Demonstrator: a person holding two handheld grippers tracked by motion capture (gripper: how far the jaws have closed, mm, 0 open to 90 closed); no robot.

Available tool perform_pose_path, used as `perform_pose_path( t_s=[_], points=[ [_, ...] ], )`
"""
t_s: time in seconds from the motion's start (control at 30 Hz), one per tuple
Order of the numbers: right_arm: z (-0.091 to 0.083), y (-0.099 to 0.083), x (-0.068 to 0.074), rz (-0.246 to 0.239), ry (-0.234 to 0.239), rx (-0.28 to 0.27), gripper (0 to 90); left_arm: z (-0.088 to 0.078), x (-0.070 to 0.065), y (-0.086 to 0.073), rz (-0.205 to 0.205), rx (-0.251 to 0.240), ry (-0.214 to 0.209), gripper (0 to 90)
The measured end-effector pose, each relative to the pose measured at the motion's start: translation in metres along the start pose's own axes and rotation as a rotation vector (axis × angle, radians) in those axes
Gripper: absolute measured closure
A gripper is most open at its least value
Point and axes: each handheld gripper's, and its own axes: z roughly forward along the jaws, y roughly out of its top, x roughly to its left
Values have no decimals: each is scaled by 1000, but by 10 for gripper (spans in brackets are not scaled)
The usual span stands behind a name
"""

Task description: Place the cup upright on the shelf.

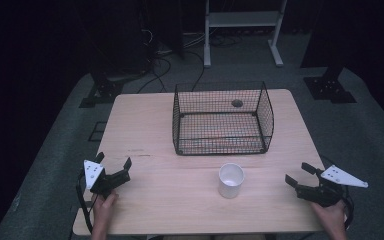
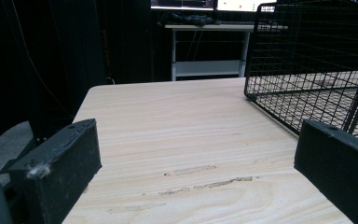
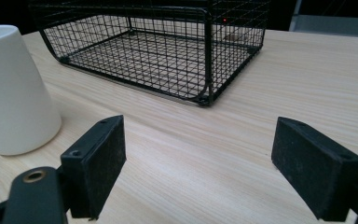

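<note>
A pale wooden table (image 1: 145, 125) takes up the middle of the high view, with dark floor around it. A black wire basket (image 1: 223, 119) sits at the upper centre of the table, open at the top and empty as far as can be seen. A white cup (image 1: 230, 180) stands upright below the basket at lower centre, apart from it, mouth up, so its long axis is vertical.

The right gripper (image 1: 297, 174) rests at the lower right of the frame, held in a hand at the table's near right corner. Its jaws are spread wide with nothing between them and point toward the frame's left, at the cup. In the right gripper view the cup (image 3: 14, 91) stands at the left edge, outside the left jaw rather than between the two, with the basket (image 3: 158, 56) across the top.

The left gripper (image 1: 114, 162) is at the lower left of the high view, jaws also wide apart and holding nothing, angled toward the upper right. The cup looks somewhat nearer the right gripper.

Bare tabletop lies between each gripper and the cup. The table's near edge is close behind both hands, and the basket's front wall closes off the far side.
</note>
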Motion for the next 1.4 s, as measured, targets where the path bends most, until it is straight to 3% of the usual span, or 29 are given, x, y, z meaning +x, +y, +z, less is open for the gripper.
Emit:
perform_pose_path(
  t_s=[0.43, 0.73, 1.4],
  points=[
    [5, 6, 4, 1, 48, 8, 140, 0, 0, 0, 2, 1, 2, 0],
    [13, 17, 19, -46, 102, 39, 125, 0, 1, 0, -9, -1, 2, 0],
    [22, 38, 40, -110, 166, 75, 102, 0, 1, 0, -9, -3, 0, 0]
  ],
)
